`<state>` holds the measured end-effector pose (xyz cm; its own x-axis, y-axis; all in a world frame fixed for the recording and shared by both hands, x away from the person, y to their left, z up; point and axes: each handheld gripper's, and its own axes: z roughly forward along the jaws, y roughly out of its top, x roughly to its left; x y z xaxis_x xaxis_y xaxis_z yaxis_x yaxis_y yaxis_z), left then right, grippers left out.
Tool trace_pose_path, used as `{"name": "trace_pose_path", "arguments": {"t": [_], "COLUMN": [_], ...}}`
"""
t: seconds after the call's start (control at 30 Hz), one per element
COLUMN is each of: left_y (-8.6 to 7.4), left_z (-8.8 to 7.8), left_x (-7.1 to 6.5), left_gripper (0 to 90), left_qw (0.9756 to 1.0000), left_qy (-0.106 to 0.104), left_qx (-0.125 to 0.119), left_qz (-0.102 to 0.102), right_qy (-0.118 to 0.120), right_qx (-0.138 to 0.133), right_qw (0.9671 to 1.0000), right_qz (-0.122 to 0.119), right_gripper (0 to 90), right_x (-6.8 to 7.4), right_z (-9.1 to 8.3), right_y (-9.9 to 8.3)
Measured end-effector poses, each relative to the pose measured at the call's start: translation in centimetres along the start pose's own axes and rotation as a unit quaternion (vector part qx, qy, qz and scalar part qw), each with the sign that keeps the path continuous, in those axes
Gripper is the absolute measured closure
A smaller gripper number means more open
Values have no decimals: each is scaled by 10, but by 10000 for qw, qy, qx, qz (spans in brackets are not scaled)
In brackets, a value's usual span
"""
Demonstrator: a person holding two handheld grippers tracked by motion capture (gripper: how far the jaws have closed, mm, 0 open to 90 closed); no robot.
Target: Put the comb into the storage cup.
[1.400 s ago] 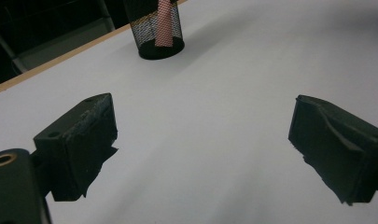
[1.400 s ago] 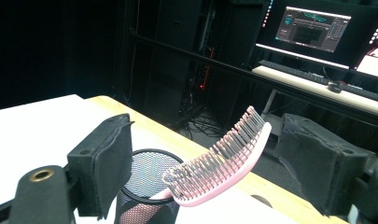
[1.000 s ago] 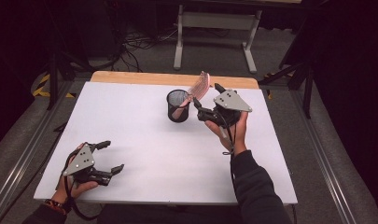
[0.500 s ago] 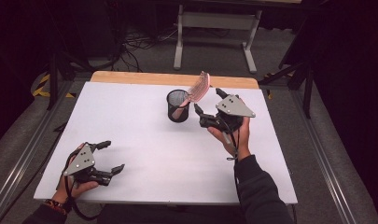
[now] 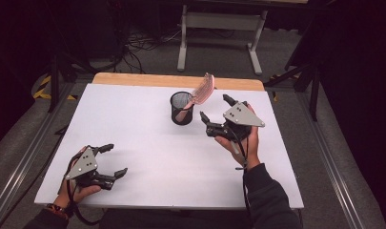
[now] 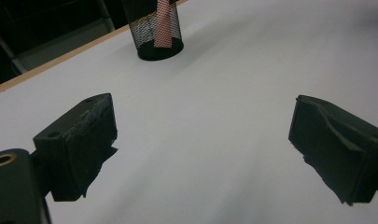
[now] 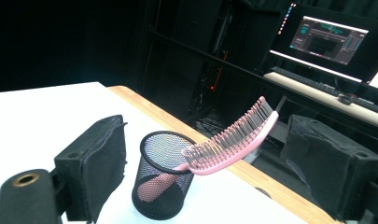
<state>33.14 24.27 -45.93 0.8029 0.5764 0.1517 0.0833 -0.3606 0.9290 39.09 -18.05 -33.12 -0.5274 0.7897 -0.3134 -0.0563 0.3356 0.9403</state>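
pink brush standing in mesh cup, both grippers empty

brush (image 7: 233,140) leans handle-down in the black mesh cup (image 5: 182,108) near the table's (image 5: 133,124) far edge. right gripper (image 5: 219,114) wide open beside it; left gripper (image 5: 109,160) open, well apart. probably best to back away straight, clear of the bristles.

Looks like lab or test room. Dark walls, white table (image 5: 147,143), cables on floor (image 5: 143,45), lit computer screen (image 7: 333,39), keyboard (image 7: 308,77), metal stand (image 5: 219,28).
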Motion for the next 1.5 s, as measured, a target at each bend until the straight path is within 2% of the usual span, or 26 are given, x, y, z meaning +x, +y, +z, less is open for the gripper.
{"name": "trace_pose_path", "arguments": {"t": [0.93, 1.0, 1.5], "left_y": [0, 0, 0], "left_z": [-1, -1, -1], "left_x": [0, 0, 0], "left_gripper": [88, 88, 88], "left_qw": [10000, 10000, 10000], "left_qy": [-1, 2, 2], "left_qx": [-3, 2, -18], "left_qz": [-1, -3, -7], "right_qy": [118, 99, 142], "right_qx": [11, 42, 202], "right_qw": [9996, 9994, 9991], "right_qz": [-257, -321, -332], "right_gripper": [131, 131, 130], "right_x": [11, 12, 15], "right_z": [-30, -32, -45], "right_y": [-14, -16, -28]}}
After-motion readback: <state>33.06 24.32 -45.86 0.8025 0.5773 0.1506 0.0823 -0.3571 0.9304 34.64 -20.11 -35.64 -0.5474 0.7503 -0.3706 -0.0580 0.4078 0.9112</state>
